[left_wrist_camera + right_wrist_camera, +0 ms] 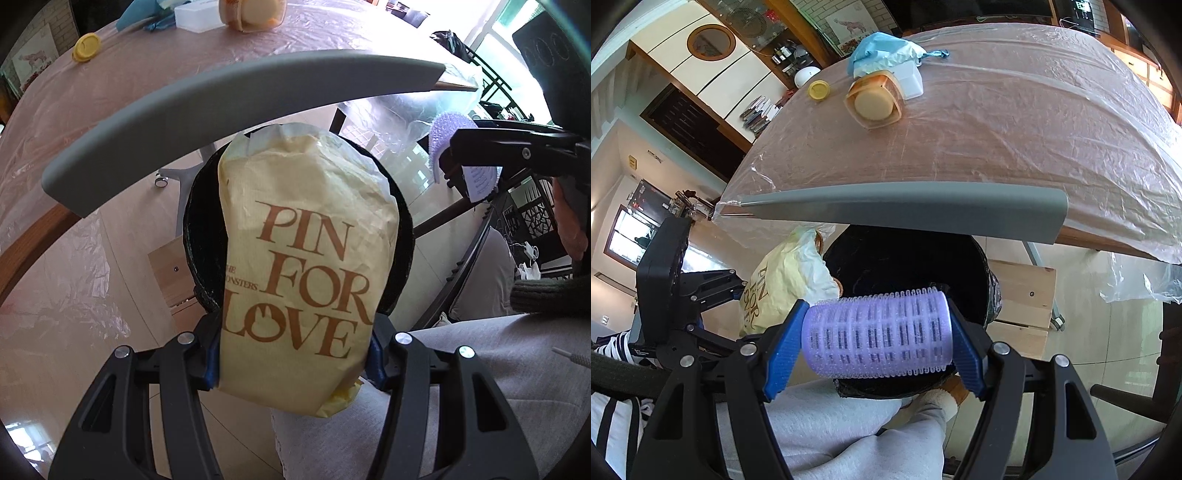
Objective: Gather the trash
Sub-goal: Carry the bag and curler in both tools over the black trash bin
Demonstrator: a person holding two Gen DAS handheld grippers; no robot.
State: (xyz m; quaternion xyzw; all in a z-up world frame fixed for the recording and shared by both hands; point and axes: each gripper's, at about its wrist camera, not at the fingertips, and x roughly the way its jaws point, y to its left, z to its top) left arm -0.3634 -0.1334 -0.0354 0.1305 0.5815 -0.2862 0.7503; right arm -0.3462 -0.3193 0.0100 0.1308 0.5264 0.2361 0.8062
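Left wrist view shows me my left hand-held gripper [295, 350] pinching a pale yellow paper bag with brown letters [299, 266], which hangs over the round bin lined with a black plastic bag [201, 236], below the edge of the counter covered with clear plastic film [92, 122]. From the right wrist view, my right hand-held gripper [875, 341] pinches a purple plastic hair roller [877, 332] by its two ends, above the same bin [908, 262].
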